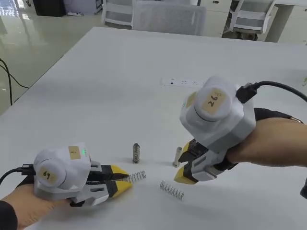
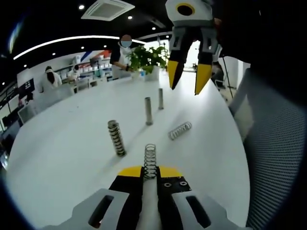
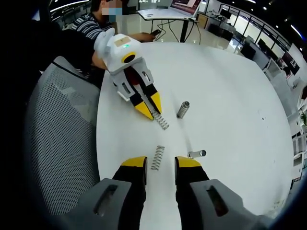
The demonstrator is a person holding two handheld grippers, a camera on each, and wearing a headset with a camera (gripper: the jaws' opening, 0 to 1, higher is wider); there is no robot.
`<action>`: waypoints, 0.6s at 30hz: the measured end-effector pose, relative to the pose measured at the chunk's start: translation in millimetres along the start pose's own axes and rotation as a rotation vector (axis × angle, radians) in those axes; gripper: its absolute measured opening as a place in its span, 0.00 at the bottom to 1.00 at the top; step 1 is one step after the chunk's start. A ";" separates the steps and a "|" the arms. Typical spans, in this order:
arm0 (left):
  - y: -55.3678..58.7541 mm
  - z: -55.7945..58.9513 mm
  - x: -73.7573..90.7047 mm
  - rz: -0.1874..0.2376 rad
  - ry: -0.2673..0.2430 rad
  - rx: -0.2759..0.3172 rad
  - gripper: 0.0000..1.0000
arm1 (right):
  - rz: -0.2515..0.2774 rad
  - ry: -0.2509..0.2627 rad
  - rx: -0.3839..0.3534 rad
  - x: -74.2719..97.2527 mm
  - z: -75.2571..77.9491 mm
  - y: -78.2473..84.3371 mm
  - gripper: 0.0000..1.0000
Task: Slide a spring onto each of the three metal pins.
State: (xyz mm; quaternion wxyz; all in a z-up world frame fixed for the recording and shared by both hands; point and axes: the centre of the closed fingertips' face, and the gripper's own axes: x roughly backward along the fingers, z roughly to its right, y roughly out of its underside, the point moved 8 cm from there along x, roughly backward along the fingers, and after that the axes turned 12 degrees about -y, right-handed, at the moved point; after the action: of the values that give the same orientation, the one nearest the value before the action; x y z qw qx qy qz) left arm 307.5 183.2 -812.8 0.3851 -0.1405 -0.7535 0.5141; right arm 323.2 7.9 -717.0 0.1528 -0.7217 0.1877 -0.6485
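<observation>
My left gripper [image 1: 125, 179] [image 2: 150, 171] lies low on the white table, shut on one end of a spring [image 1: 137, 176] [image 2: 150, 159] that sticks out ahead of its yellow tips. A short pin with a spring on it [image 1: 136, 153] [image 2: 115, 138] [image 3: 183, 109] stands just beyond. One bare pin [image 1: 177, 156] [image 2: 148, 111] [image 3: 196, 154] stands to its right, and a second bare pin [image 2: 160, 98] is farther back. A loose spring [image 1: 171, 190] [image 2: 180, 130] [image 3: 158, 157] lies on the table, right in front of my right gripper [image 1: 185, 166] [image 3: 160, 164], which is open and holds nothing.
The white table [image 1: 120, 86] stretches far ahead with a flat white power strip [image 1: 180, 82] at mid-distance. Chairs [image 1: 168, 17] stand at its far edge. A mesh chair back [image 3: 62, 134] is beside the table. People stand in the background [image 2: 120, 52].
</observation>
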 end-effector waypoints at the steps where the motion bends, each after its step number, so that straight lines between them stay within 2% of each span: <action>1: -0.4 1.3 1.1 0.004 0.008 0.002 0.02 | 0.001 -0.001 0.000 -0.2 -0.1 -0.1 0.21; 6: -3.3 5.7 5.2 0.014 0.028 0.000 0.02 | 0.004 -0.011 0.001 -1.9 -1.2 -0.6 0.20; 11: -17.6 14.8 10.1 0.044 0.062 -0.024 0.02 | 0.011 -0.022 0.007 -3.7 -3.1 -3.0 0.20; 18: -43.6 27.4 13.2 0.104 0.101 -0.059 0.02 | 0.017 -0.036 0.014 -6.3 -5.6 -3.9 0.20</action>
State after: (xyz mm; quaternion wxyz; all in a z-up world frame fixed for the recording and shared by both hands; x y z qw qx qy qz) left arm 287.0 154.1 -773.4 0.3912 -0.2164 -0.7394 0.5033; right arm 317.4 14.5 -720.1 0.1667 -0.7305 0.1866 -0.6355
